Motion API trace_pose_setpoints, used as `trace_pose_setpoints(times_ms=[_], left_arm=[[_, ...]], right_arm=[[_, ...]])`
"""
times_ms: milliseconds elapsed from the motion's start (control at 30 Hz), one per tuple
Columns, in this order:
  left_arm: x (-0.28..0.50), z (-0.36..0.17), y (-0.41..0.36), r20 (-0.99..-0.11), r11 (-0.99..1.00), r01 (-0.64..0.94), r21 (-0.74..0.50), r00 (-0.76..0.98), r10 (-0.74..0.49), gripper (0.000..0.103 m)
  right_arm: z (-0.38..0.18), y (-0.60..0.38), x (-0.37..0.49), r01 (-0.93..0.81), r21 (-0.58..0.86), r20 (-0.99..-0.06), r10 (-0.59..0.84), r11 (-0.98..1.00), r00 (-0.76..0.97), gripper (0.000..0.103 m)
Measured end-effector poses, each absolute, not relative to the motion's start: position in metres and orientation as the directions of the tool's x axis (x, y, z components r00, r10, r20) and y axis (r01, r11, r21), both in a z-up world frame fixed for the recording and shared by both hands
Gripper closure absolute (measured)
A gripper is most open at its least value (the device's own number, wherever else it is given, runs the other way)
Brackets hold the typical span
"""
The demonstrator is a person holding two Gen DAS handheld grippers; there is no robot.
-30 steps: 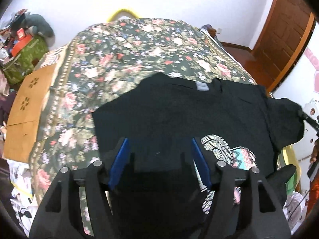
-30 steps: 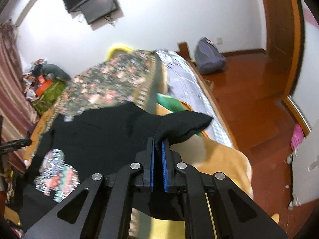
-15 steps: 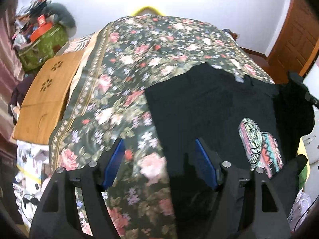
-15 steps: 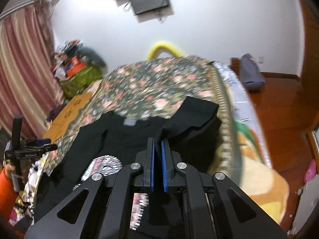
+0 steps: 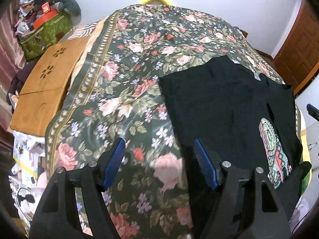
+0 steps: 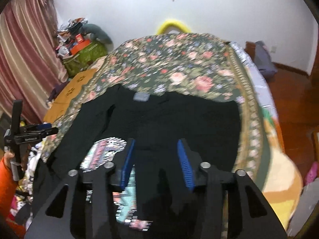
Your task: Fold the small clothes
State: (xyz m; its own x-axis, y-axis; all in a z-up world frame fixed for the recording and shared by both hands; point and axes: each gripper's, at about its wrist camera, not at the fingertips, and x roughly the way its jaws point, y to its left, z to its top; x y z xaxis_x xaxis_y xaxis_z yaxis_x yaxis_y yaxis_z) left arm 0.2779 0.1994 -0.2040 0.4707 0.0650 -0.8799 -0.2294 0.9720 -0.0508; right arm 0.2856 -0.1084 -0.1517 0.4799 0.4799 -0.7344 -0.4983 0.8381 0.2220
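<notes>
A black T-shirt [image 5: 219, 103] with a colourful chest print [image 5: 275, 151] lies flat on the floral bedspread [image 5: 127, 75]. My left gripper [image 5: 158, 142] is open above the bedspread, with the shirt's left edge under its right finger and nothing between the pads. In the right wrist view the shirt [image 6: 179, 115] fills the middle, its neck label [image 6: 141, 96] at the far side and its print [image 6: 105, 151] near left. My right gripper [image 6: 156, 141] hovers over the shirt's body. Its jaws are opening and the pads press on nothing. The left gripper [image 6: 37, 131] shows at the left edge.
A brown wooden board [image 5: 45, 87] lies along the bed's left side, beyond it a green bag [image 5: 45, 31] heaped with clutter. A pink curtain [image 6: 24, 59] hangs at the left. A backpack [image 6: 263, 59] sits on the wooden floor right of the bed. An orange sleeve [image 6: 6, 179] holds the left gripper.
The right gripper carried the black sleeve leftward over the shirt's body, then its jaws parted and let the sleeve go. The left gripper slid left off the shirt to its edge.
</notes>
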Motion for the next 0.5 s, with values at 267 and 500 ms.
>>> trace_pose_setpoints(times_ms=[267,500], left_arm=[[0.328,-0.236,0.202,-0.913,0.964,-0.239,-0.118,0.408,-0.011,0.032],[0.356,-0.243,0.197,-0.900,0.960,-0.210,-0.183,0.430,-0.077,0.068]], right_arm=[[-0.182,-0.150,0.321,-0.401,0.142,-0.802,0.343,0.905,0.490,0.054],[-0.213,-0.152,0.347,-0.399,0.178,-0.822,0.359,0.899,0.442,0.054]])
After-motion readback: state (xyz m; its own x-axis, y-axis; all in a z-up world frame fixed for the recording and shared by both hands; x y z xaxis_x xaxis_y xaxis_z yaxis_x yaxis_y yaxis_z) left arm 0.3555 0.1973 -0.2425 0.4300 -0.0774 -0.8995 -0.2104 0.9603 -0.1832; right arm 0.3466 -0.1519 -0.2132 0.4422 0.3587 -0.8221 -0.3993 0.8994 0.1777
